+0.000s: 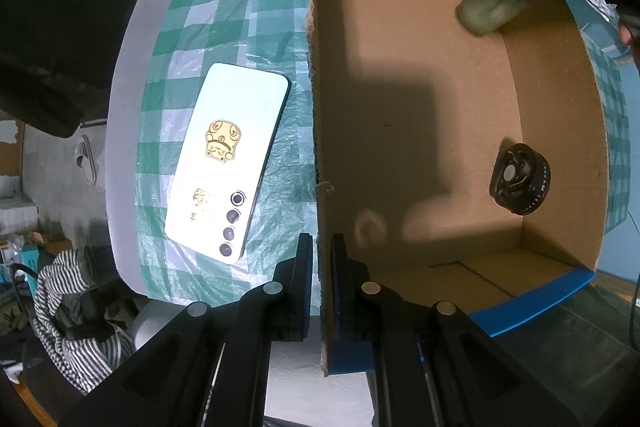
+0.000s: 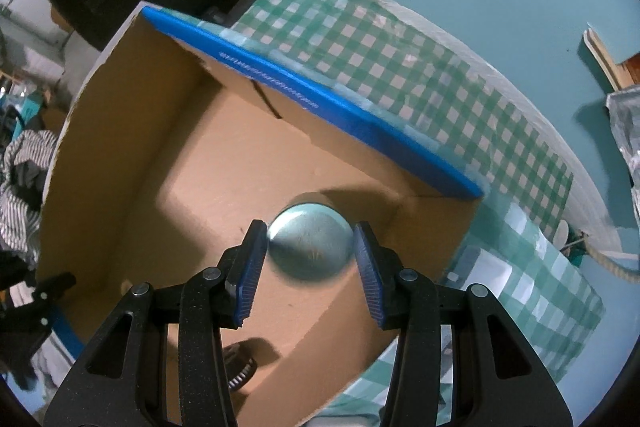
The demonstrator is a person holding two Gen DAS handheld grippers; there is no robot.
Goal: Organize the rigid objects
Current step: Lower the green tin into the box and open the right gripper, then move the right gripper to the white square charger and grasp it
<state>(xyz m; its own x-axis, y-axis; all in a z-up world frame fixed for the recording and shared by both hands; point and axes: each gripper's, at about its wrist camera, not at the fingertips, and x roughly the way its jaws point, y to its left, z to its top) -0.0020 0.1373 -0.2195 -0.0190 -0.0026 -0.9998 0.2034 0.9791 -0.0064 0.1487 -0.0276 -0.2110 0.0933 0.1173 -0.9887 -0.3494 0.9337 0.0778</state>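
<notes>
While the left gripper (image 1: 321,247) clamps the cardboard box (image 1: 420,115) wall at lower centre, evidently steadying it, the right gripper (image 2: 310,239) holds a frosted jar (image 2: 311,247) inside, jaws closed on its sides.

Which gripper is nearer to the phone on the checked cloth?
Left. The left gripper is clamped on the box wall, right beside the phone. The right gripper is inside the box, around a pale bottle.
</notes>
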